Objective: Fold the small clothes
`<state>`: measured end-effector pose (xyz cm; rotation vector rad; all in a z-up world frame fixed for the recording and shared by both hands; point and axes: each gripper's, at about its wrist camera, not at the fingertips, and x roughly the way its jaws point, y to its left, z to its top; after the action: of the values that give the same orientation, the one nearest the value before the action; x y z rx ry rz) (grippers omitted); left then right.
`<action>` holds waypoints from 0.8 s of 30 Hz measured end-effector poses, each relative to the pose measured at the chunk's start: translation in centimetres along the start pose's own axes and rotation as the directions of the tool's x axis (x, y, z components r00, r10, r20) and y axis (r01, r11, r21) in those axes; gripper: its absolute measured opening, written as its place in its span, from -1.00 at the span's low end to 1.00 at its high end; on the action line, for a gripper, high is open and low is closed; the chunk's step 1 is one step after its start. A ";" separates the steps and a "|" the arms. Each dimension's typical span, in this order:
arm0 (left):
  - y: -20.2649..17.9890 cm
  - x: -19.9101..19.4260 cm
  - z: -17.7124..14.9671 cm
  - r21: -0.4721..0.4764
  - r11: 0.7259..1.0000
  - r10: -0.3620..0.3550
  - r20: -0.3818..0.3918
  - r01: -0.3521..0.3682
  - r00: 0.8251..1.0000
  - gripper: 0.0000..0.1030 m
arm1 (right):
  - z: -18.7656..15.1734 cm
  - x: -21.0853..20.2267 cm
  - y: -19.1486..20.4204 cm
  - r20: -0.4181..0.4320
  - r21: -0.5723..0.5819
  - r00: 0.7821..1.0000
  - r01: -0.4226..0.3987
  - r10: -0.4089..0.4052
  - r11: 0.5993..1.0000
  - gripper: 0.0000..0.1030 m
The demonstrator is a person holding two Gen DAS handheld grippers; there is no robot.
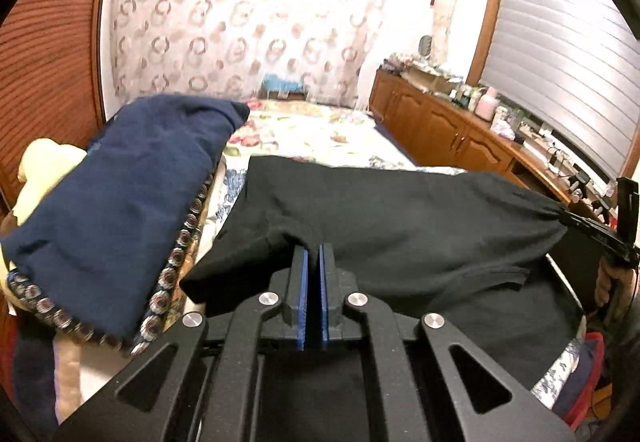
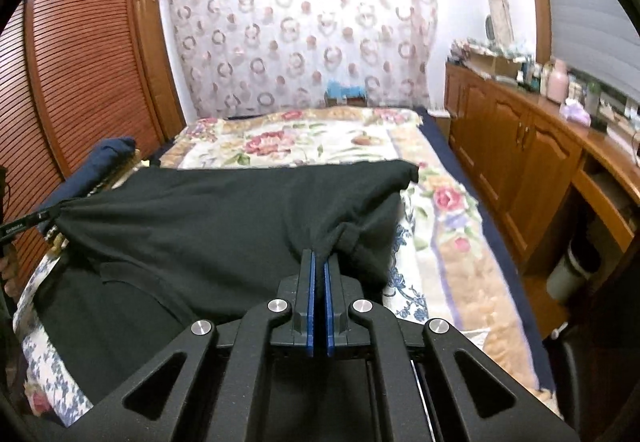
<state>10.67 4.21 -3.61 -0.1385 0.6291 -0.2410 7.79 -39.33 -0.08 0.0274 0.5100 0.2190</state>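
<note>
left gripper [image 1: 314,248]: clamped on black garment [image 1: 400,218] edge | right gripper [image 2: 319,256]: clamped on other edge | cloth held up over floral bedspread [image 2: 320,138]

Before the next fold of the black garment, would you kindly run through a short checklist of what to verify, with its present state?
1. Left gripper shut on the black garment: ok, cloth is pinched between its fingers.
2. Right gripper shut on the same garment: ok, a bunched edge sits between its fingers.
3. Edge between the two grips lifted and spread: ok, though it sags a little in the middle.
4. Rest of the garment lying flat on the floral bedspread: cannot tell, the lower part is hidden by the grippers.
5. Landing area beyond the garment free: ok, bare bedspread shows ahead.
6. Navy blue cloth apart from the black garment: ok, it lies to the left side.
</note>
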 end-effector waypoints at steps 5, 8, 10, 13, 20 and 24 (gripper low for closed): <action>-0.5 -2.4 -0.4 0.000 1.000 -0.020 0.032 0.020 0.999 -0.89 | -1.4 -3.3 0.0 0.032 -0.017 0.999 -0.014 0.014 1.000 -0.93; -0.9 -3.7 -1.5 0.013 0.999 -0.030 0.029 0.030 0.999 -0.89 | -2.3 -4.9 0.0 0.033 -0.030 0.999 -0.017 0.018 0.999 -0.93; -1.0 -4.6 -2.6 0.020 0.999 -0.028 0.015 0.027 0.999 -0.89 | -2.8 -6.2 -0.1 0.035 -0.038 0.999 -0.014 0.016 0.999 -0.93; -0.8 -5.4 -4.1 0.009 1.000 -0.020 -0.001 0.020 1.000 -0.89 | -4.0 -7.7 0.1 0.021 -0.035 0.999 -0.025 0.026 0.999 -0.93; -0.3 -3.4 -6.7 -0.005 1.000 0.027 -0.099 -0.028 0.995 -0.84 | -7.6 -5.1 -0.2 -0.106 -0.016 0.994 -0.032 0.031 0.999 -0.93; -0.4 -3.5 -7.5 0.016 0.998 0.058 -0.107 -0.057 0.993 -0.52 | -8.2 -3.2 -0.2 -0.153 -0.029 0.988 -0.010 0.006 1.000 -0.88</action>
<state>3.37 4.37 -7.51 -0.0947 0.7372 -0.1977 1.06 -40.41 -5.71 -0.0165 0.6599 0.2376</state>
